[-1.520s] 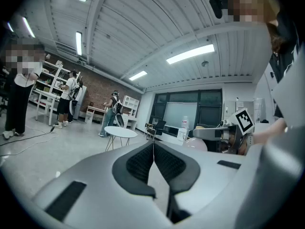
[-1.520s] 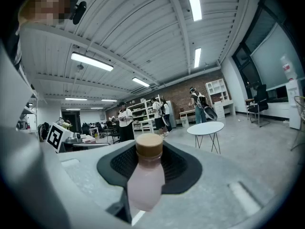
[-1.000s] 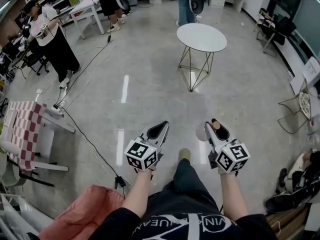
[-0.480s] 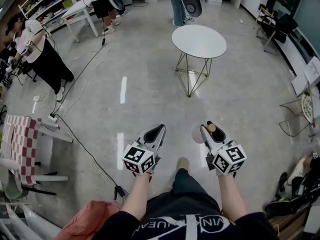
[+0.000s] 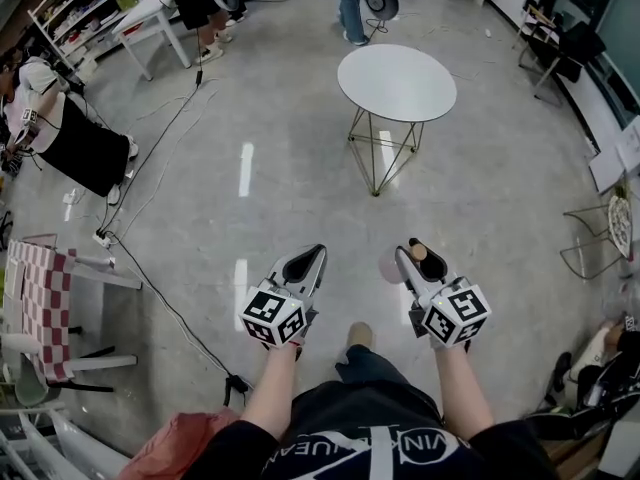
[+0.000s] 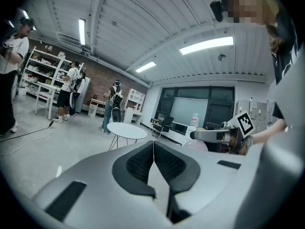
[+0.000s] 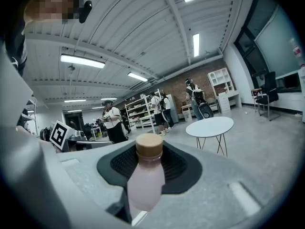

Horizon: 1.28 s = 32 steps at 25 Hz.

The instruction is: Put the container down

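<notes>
Container [image 7: 145, 185]: a pale pink bottle with a tan cap [image 7: 149, 145], clamped in my right gripper [image 5: 412, 255]. Both dark pads press its sides just under the cap, and the jaws stand at a middling width, set by the bottle. In the right gripper view the cap points away along the jaws and the body bulges back toward the camera. From the head view the cap sits between the jaw tips and the pink body shows at the side nearer my left gripper [image 5: 305, 263]. Left gripper: jaws brought together, pads meeting along one line, nothing between them. Both tools are held out level over bare grey floor [image 5: 300, 168], side by side and well apart. Round white table [image 5: 397, 80] on thin wire legs stands ahead of both tools, slightly to the right gripper's side, well beyond the jaw tips.
</notes>
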Tool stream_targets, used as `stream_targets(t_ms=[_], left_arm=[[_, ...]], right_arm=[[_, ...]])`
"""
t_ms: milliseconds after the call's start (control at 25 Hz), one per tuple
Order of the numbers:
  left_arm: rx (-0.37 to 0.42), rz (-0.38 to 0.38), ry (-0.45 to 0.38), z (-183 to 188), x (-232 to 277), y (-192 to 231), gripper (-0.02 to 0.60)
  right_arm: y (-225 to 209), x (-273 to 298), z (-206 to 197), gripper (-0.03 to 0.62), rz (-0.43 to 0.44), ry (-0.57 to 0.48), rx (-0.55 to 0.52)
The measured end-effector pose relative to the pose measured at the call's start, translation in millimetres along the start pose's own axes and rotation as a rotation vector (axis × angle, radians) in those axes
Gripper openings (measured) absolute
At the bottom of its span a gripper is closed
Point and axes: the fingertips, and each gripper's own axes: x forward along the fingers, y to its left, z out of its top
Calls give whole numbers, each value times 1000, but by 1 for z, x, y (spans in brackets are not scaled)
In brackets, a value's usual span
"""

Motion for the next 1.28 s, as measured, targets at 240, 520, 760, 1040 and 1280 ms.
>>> stream_targets(t_ms=[240,520,760,1040,1280], left_arm=[[7,5,-6,13,47,7,14],[5,2,-4,17,81,6,14],[11,-3,11,17,96,6,14],[12,9,30,13,108,12,14],[-1,8,39,12,127,27,14]], right_arm=[[-39,19,15,132,8,2,-5],[-71,27,24,132,7,8,-8],[-89,28,22,132,-6,16,10],[-107,35,19,132,-12,19,35],[-122,52,21,132,-13,28,36]])
